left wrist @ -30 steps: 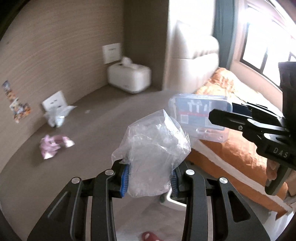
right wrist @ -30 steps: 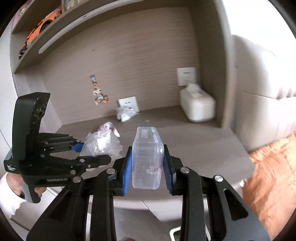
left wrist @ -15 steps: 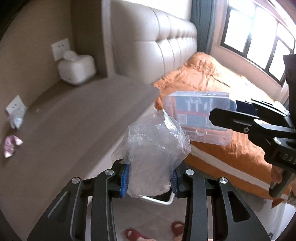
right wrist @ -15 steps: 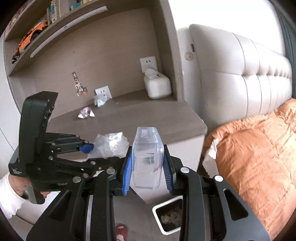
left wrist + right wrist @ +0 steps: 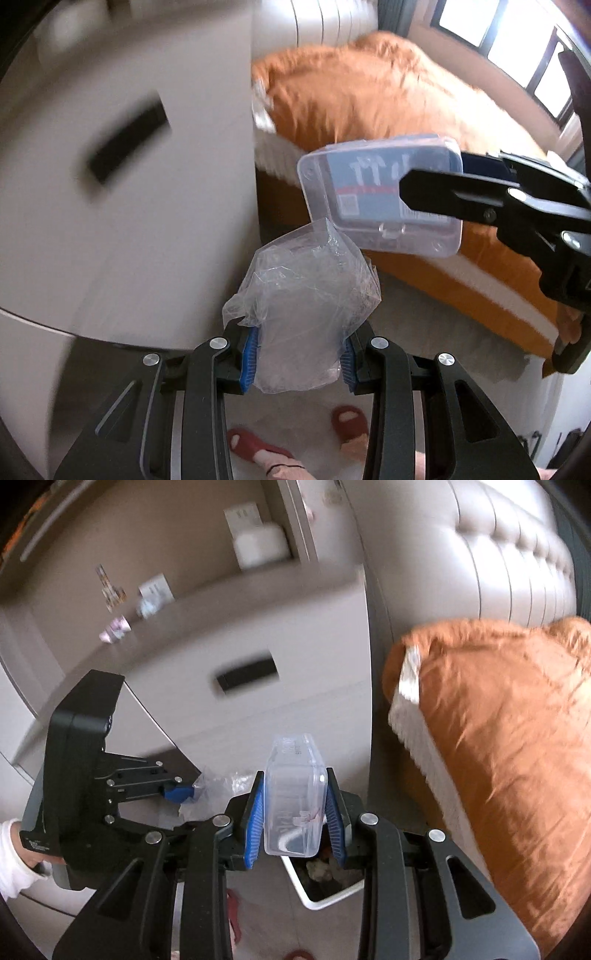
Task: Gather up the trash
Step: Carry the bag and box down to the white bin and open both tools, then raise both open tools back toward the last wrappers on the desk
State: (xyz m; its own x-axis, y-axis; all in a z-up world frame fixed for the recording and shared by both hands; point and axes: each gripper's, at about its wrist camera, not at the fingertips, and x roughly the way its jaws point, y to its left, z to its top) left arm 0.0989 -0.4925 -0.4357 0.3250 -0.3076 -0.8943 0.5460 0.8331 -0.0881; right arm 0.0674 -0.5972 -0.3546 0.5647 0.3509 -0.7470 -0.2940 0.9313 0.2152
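Note:
My left gripper (image 5: 298, 360) is shut on a crumpled clear plastic bag (image 5: 303, 306), which bulges up between its blue pads. My right gripper (image 5: 295, 821) is shut on a clear plastic box (image 5: 295, 794) with a printed label, held on edge. In the left wrist view the same plastic box (image 5: 373, 192) hangs at the right in the right gripper's black fingers (image 5: 461, 192). In the right wrist view the left gripper (image 5: 181, 794) with its bag sits low at the left. A white trash bin (image 5: 328, 890) with scraps inside stands on the floor just beyond and below the box.
A white cabinet (image 5: 280, 664) with a dark handle slot stands at the left, a bed with an orange cover (image 5: 498, 746) at the right. Two crumpled wrappers (image 5: 116, 633) lie on the cabinet top. A person's feet in red slippers (image 5: 347, 424) are on the floor below.
Both grippers have come down from the cabinet top to floor level beside the bed, still gripping the bag and the box. The bin has come close under the right gripper.

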